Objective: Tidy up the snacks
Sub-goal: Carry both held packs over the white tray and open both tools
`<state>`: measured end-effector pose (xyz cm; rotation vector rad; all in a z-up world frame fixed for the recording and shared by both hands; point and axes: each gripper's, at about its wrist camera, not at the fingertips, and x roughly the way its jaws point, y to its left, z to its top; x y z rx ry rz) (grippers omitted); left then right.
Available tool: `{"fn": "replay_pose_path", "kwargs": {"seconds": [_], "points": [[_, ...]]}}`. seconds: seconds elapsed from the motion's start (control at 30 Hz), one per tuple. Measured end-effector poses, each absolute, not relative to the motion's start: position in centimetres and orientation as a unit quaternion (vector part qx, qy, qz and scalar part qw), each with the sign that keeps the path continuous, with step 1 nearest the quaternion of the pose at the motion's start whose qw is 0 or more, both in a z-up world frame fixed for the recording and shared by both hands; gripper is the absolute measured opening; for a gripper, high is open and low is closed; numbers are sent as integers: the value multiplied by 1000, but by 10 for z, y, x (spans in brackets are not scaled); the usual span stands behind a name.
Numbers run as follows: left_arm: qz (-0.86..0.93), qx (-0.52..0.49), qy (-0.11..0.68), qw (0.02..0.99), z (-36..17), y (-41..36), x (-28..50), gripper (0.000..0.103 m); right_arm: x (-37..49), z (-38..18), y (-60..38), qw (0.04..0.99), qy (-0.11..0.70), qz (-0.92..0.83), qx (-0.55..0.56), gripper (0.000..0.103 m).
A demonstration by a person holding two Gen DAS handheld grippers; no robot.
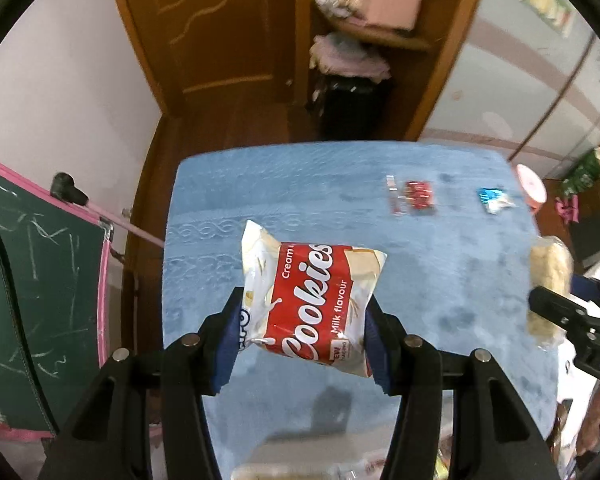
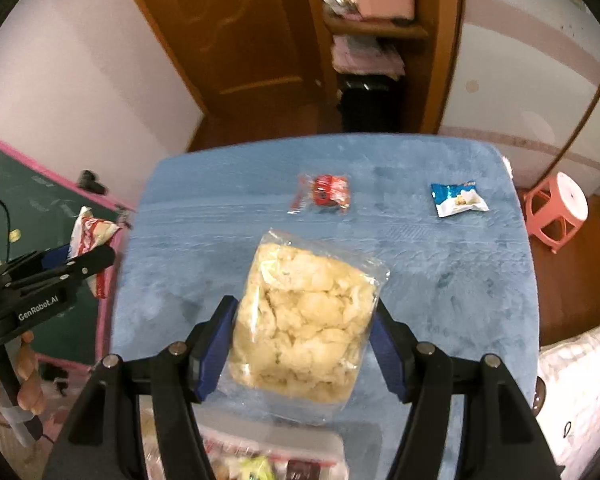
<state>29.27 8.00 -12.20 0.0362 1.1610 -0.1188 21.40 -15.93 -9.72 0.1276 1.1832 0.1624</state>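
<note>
Blue plush cloth covers the table (image 2: 460, 280), with a wooden door and cluttered shelves beyond it. Above the cloth, the left gripper (image 1: 300, 332) has its jaws closed partway on a red-and-white cookie packet (image 1: 312, 300), pinching its lower half, while the right gripper (image 2: 304, 344) clamps a clear bag of pale puffed snacks (image 2: 304, 320) by its sides. Both hang clear of the table. Left lying near the far edge are a red wrapped sweet (image 2: 324, 194) and a small blue packet (image 2: 456, 200), well apart. Slick film could slide from the pads; a hard squeeze would likely crush the puffs.
</note>
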Motion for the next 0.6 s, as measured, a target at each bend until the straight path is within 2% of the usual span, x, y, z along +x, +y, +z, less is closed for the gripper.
{"fn": "replay_pose_path", "kwargs": {"seconds": [0.3,0.6], "points": [[-120,-3,510,852,-63,60,165,53,113,-38,-162,863,482,138,54,65],[-181,-36,478,859,-61,36,57,53,20,-48,-160,887,433,157,16,65]]}}
